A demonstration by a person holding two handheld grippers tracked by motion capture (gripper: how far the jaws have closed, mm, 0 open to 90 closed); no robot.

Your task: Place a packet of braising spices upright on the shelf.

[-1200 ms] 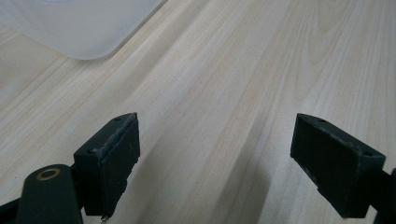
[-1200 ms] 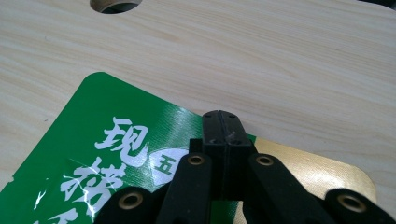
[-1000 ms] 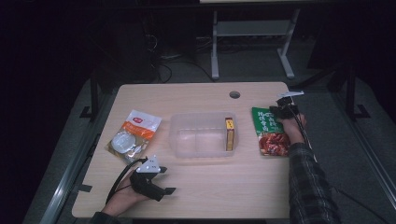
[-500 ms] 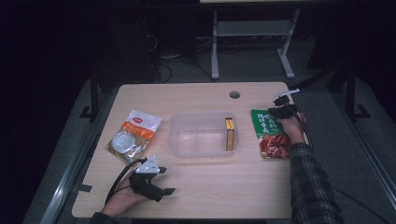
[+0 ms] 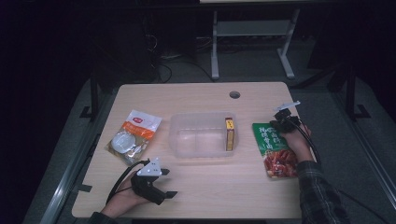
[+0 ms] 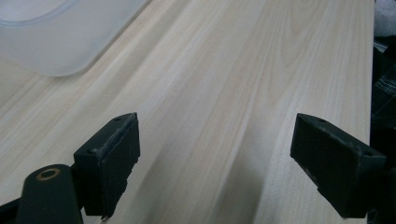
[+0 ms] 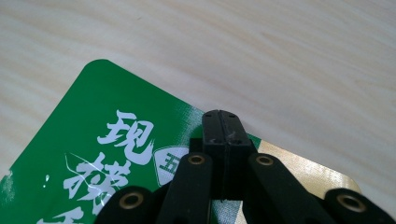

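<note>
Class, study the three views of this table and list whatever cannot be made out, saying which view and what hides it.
- Whether the right gripper pinches the green pouch: right gripper view, its closed fingers cover the spot.
- Small print on the yellow box: high view, too small.
- Contents of the orange-and-white packet: high view, dim and small.
- Most of the clear tub: left gripper view, cut off by the top edge.

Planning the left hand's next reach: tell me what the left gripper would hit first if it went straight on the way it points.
Judging by its own view, the open left gripper faces bare table; the clear bin lies off to one side. The way looks free up to the table's far edge, though depth is hard to judge.
</note>
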